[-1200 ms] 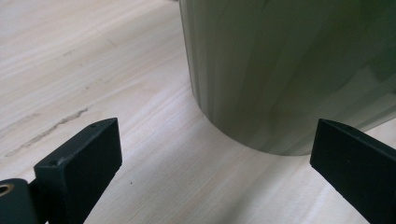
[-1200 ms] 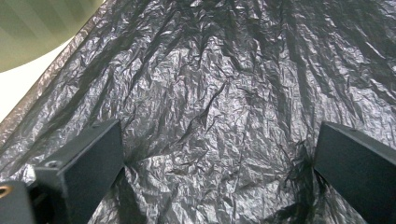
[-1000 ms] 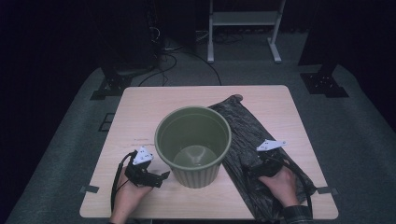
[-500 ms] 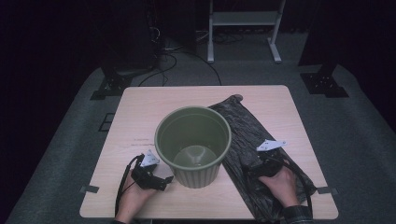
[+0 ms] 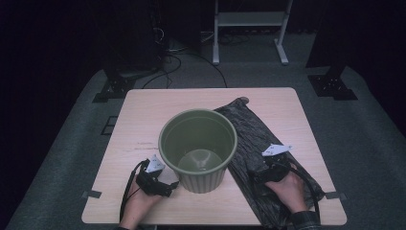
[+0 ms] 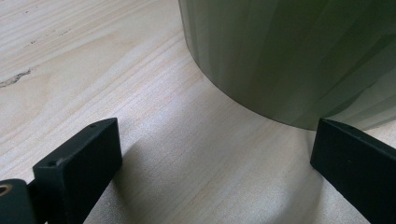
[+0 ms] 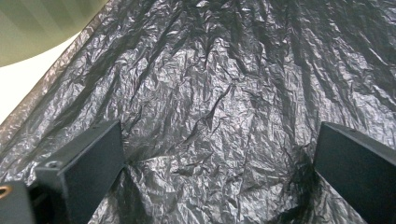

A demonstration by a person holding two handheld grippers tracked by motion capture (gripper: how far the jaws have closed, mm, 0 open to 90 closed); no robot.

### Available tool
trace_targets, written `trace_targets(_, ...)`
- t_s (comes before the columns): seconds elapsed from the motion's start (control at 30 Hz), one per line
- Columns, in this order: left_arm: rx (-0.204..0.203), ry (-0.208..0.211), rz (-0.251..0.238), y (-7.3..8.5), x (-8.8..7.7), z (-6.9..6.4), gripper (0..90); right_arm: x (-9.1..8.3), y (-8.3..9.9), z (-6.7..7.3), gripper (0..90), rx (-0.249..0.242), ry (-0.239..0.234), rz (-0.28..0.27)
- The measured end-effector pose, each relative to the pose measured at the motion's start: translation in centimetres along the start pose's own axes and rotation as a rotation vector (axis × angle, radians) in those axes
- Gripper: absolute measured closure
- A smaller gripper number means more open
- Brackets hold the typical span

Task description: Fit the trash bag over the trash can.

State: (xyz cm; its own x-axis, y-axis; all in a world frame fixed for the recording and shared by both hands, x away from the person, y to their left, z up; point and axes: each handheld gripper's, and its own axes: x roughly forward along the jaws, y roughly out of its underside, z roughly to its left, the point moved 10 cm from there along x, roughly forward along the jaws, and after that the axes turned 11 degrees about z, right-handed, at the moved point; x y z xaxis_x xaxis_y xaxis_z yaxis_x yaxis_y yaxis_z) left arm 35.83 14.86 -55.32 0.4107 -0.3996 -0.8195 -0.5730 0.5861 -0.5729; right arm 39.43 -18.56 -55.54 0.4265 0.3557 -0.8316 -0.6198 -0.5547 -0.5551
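Ribbed olive-green plastic bin [image 5: 197,146] upright mid light wooden table [image 5: 143,110]. Crumpled black plastic bag [image 5: 261,143] flat on table, just right of bin. Left gripper [image 6: 212,172] low at bin's base, jaws spread, holding nothing. Right gripper [image 7: 219,172] over bag, jaws wide apart, nothing gripped.

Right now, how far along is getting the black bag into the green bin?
Barely begun. Done: nothing; the green bin stands unlined and the black bag lies flat on the table beside it. In hand: the right gripper hangs open over the bag, the left gripper open by the bin's base. Left: grasping, opening, lining.
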Motion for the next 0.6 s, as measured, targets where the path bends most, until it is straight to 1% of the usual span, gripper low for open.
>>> trace_targets(0.1, 0.000, 0.000, 0.000, 0.0, 0.0, 0.0, 0.6, -0.2, 0.0, -0.2, 1.1, -0.002, 0.005, 0.003)
trace_targets(0.13, 0.000, 0.000, 0.000, 0.0, 0.0, 0.0, 0.6, -0.5, 0.0, -0.6, 1.1, 0.016, 0.011, 0.002)
trace_targets(0.23, 0.000, 0.000, 0.000, 0.0, 0.0, 0.0, 0.6, -1.0, 0.2, -1.6, 1.1, 0.045, 0.024, -0.002)
trace_targets(0.27, 0.000, 0.000, 0.000, 0.0, 0.0, 0.0, 0.6, -1.2, 0.3, -2.0, 1.1, 0.052, 0.029, -0.004)
trace_targets(0.3, 0.000, 0.000, 0.000, 0.0, 0.0, 0.0, 0.6, -1.2, 0.3, -2.0, 1.1, 0.052, 0.029, -0.004)
trace_targets(0.33, 0.000, 0.000, 0.000, 0.0, 0.0, 0.0, 0.6, -1.8, 0.4, -2.7, 1.1, 0.070, 0.036, -0.017)
trace_targets(0.4, 0.000, 0.000, 0.000, 0.0, 0.0, 0.0, 0.5, -2.3, 0.6, -3.4, 1.1, 0.083, 0.045, -0.028)
trace_targets(0.43, 0.000, 0.000, 0.000, 0.0, 0.0, 0.0, 0.5, -2.3, 0.6, -3.4, 1.1, 0.083, 0.045, -0.028)
trace_targets(0.47, 0.000, 0.000, 0.000, 0.0, 0.0, 0.0, 0.6, -2.7, 0.9, -4.1, 1.1, 0.103, 0.052, -0.030)
trace_targets(0.5, 0.000, 0.000, 0.000, 0.0, 0.0, 0.0, 0.6, -2.7, 0.9, -4.1, 1.1, 0.103, 0.052, -0.030)
trace_targets(0.53, 0.000, 0.000, 0.000, 0.0, 0.0, 0.0, 0.5, -3.1, 1.4, -5.0, 1.1, 0.126, 0.063, -0.033)
trace_targets(0.6, 0.000, 0.000, 0.000, 0.0, 0.0, 0.0, 0.5, -3.3, 1.9, -6.0, 1.1, 0.146, 0.076, -0.031)
